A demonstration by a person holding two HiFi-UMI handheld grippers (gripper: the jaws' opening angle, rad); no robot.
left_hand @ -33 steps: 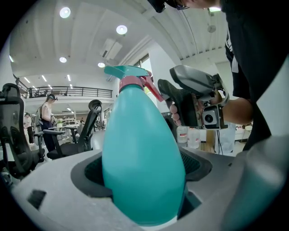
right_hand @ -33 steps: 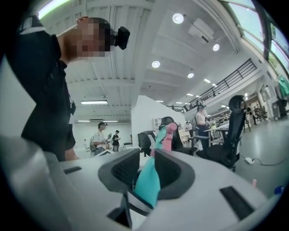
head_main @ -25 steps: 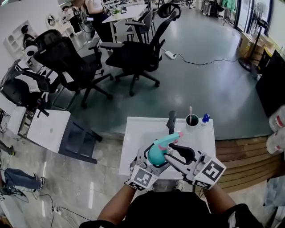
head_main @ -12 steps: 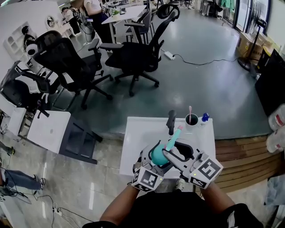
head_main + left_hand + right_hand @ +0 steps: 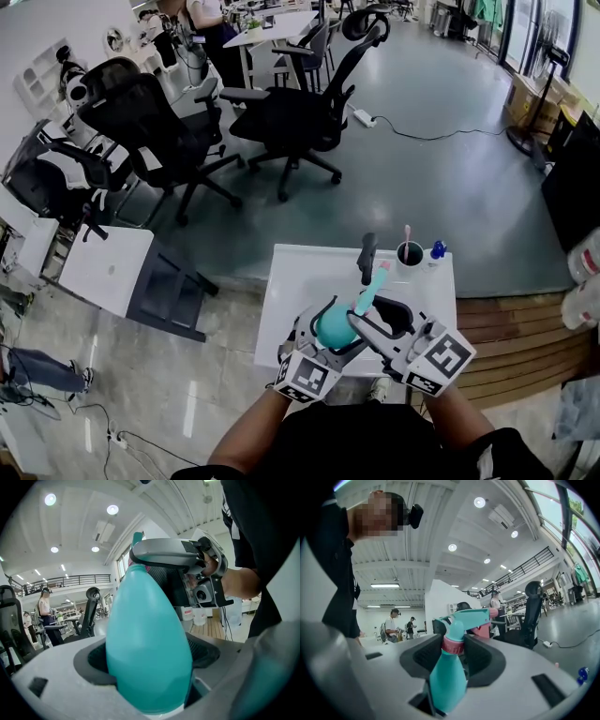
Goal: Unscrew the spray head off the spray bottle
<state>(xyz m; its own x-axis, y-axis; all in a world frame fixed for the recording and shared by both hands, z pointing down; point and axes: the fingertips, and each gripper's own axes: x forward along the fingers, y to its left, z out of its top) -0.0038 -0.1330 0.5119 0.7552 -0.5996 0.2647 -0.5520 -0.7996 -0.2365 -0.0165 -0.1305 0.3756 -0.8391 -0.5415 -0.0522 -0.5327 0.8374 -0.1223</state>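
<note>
A teal spray bottle (image 5: 330, 326) is held in the air over the white table (image 5: 295, 281), between both grippers. My left gripper (image 5: 322, 339) is shut on the bottle's fat body (image 5: 147, 648), which fills the left gripper view. My right gripper (image 5: 364, 323) has the pink collar (image 5: 452, 645) under the teal spray head (image 5: 471, 616) between its pads; its jaws have just been closing and press on the collar. The spray head (image 5: 368, 289) points away from me, with its pink nozzle tip at the far end. The right gripper (image 5: 180, 559) also shows across the bottle's top in the left gripper view.
At the table's far edge stand a black cup (image 5: 408, 254) holding a toothbrush, a small blue object (image 5: 433, 250) and an upright black item (image 5: 367, 255). Office chairs (image 5: 281, 112) fill the floor beyond. A white side table (image 5: 103, 267) is at the left, wooden decking (image 5: 525, 328) at the right.
The spray head's nozzle has swung from pointing right to pointing away from me. Both grippers stay at the bottle in about the same place.
</note>
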